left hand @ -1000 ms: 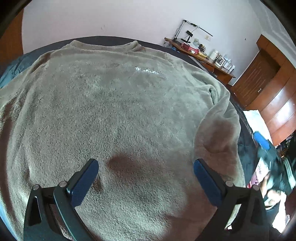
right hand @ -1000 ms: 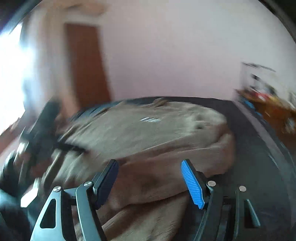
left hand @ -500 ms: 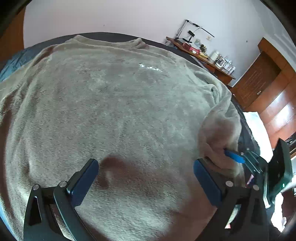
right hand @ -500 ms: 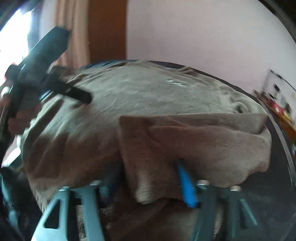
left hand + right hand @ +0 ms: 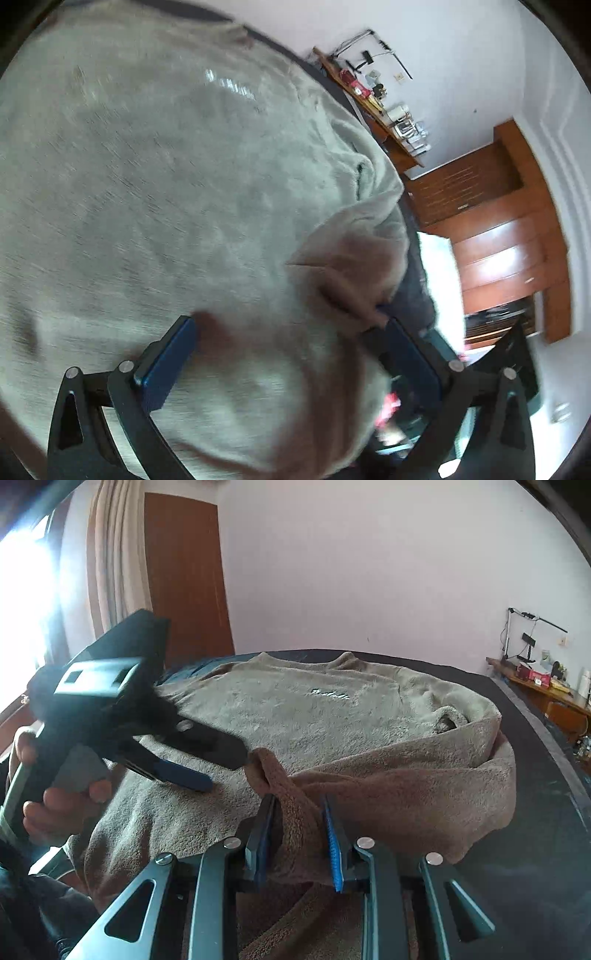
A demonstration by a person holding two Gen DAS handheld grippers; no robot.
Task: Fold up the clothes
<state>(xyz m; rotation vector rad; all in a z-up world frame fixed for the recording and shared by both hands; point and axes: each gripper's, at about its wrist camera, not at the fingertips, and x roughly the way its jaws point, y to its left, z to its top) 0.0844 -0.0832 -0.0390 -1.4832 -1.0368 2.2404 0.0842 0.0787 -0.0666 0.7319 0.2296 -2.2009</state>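
Fleecy grey-brown sweater (image 5: 317,716) lies spread flat, front up, on a bed (image 5: 535,760) with a dark cover; its neckline is at the far edge, its hem nearest the person, and a small pale logo (image 5: 330,694) sits on the chest. The long axis of the body runs away from both cameras. One sleeve (image 5: 402,775) is already doubled over along the sweater's right-hand side, and its cuff end bunches between the blue pads of the right tongs (image 5: 299,830). Those jaws are closing, and the pads already press the fabric from both sides, so I judge this a grip on the sleeve. The sleeve's long axis runs crosswise in the right wrist view, from the tongs out to the shoulder fold.

Across the sweater, the left tongs (image 5: 218,771) reach in from the left, held by a hand (image 5: 55,805). Their jaws stand wide and are just starting to narrow; nothing is between them, only the sweater's lower body lies beneath, and the left wrist view (image 5: 288,354) is blurred. The right tongs are plainly nearer the sleeve, so carrying it inward over the chest falls to them. In their path stand the left tongs, very near the raised cuff. A wooden desk (image 5: 554,698) with clutter stands well apart at the wall
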